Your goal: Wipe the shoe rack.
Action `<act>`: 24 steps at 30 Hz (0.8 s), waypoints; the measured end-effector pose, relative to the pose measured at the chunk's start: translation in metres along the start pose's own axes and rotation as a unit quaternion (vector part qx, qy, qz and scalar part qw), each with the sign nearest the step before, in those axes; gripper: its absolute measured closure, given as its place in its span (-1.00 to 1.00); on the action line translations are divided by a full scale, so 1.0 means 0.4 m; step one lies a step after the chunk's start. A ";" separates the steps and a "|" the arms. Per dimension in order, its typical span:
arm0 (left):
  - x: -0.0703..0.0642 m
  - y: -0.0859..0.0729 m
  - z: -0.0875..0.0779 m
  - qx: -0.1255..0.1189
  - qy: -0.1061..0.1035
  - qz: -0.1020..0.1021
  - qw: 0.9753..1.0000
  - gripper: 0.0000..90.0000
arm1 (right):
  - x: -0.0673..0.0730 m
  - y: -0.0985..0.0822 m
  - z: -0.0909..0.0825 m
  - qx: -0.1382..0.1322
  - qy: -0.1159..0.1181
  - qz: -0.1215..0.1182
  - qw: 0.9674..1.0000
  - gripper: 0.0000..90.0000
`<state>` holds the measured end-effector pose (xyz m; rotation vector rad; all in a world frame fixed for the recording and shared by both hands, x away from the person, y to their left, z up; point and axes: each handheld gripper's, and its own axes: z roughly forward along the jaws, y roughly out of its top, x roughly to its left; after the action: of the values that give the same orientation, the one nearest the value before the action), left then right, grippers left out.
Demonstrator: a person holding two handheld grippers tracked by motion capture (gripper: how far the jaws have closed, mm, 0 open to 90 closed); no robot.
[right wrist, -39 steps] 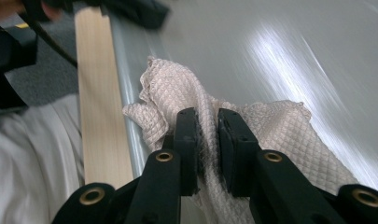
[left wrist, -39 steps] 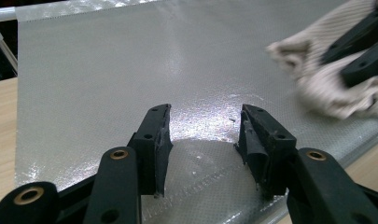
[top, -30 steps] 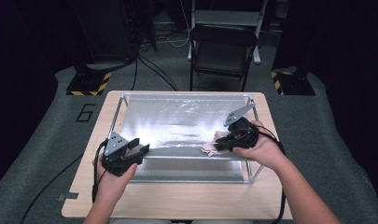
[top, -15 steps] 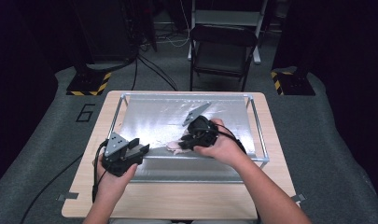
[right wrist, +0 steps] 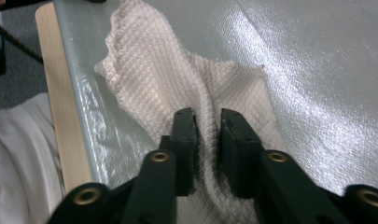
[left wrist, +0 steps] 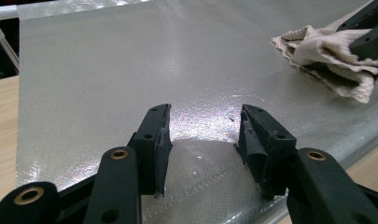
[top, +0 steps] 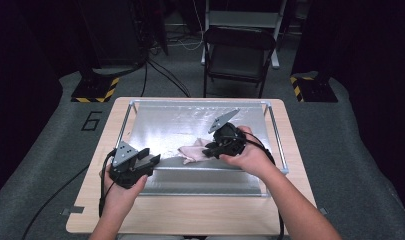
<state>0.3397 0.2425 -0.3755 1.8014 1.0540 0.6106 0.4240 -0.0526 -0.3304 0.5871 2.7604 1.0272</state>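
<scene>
Fingers of our right gripper (top: 210, 149) have just been closing and now pinch the beige cloth (top: 194, 151), which we have dragged from the right side to the middle of the shiny sheet (top: 165, 125) on the worktop (top: 190, 215). Our left gripper (left wrist: 203, 140) hovers half open, holding nothing. In the right gripper view, the cloth (right wrist: 177, 88) bunches between the fingers, so the wiping goes on.

A light wooden surface (top: 190, 212) carries a shiny silver mat (top: 165, 125) in a thin metal frame (top: 275, 130), covering most of it and leaving bare wood along the near edge and both sides. On the mat, nearer its near edge (roughly mid-width), lies a crumpled beige cloth (top: 192, 150).
</scene>
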 end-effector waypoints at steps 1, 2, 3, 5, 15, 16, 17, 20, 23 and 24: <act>0.000 0.000 0.000 0.001 0.000 0.000 1.000 0.18 | 0.003 0.004 0.002 0.000 -0.002 0.008 1.000 0.77; 0.000 0.001 0.000 0.001 0.000 0.001 1.000 0.18 | 0.007 0.009 0.008 -0.003 -0.004 0.010 1.000 0.78; 0.000 0.001 0.000 0.001 0.000 0.001 1.000 0.18 | 0.012 0.017 0.015 -0.002 -0.008 0.008 1.000 0.79; 0.001 0.000 0.000 0.001 -0.001 0.002 1.000 0.18 | 0.018 0.031 0.031 -0.003 -0.024 0.004 1.000 0.79; 0.002 0.000 0.000 0.001 -0.003 0.001 1.000 0.18 | -0.064 0.014 0.012 0.015 -0.097 0.062 0.993 0.80; 0.001 0.000 0.000 0.001 -0.002 0.000 1.000 0.18 | -0.078 0.001 0.001 0.011 -0.102 0.077 0.992 0.80; 0.001 0.001 0.000 0.002 -0.002 0.000 1.000 0.18 | -0.092 -0.013 -0.011 0.006 -0.097 0.092 0.991 0.80; 0.002 0.000 -0.001 0.001 -0.004 0.002 1.000 0.18 | -0.102 -0.034 -0.024 -0.006 -0.066 0.116 0.991 0.82; -0.002 0.000 0.001 0.000 0.000 0.001 1.000 0.18 | -0.061 -0.017 -0.007 -0.008 -0.021 0.101 0.995 0.83; -0.002 0.000 0.001 0.001 0.001 0.001 1.000 0.18 | -0.020 0.003 0.014 -0.009 -0.004 0.082 0.997 0.83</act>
<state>0.3395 0.2416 -0.3756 1.8032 1.0551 0.6121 0.4329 -0.0518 -0.3339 0.8240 2.7304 1.0794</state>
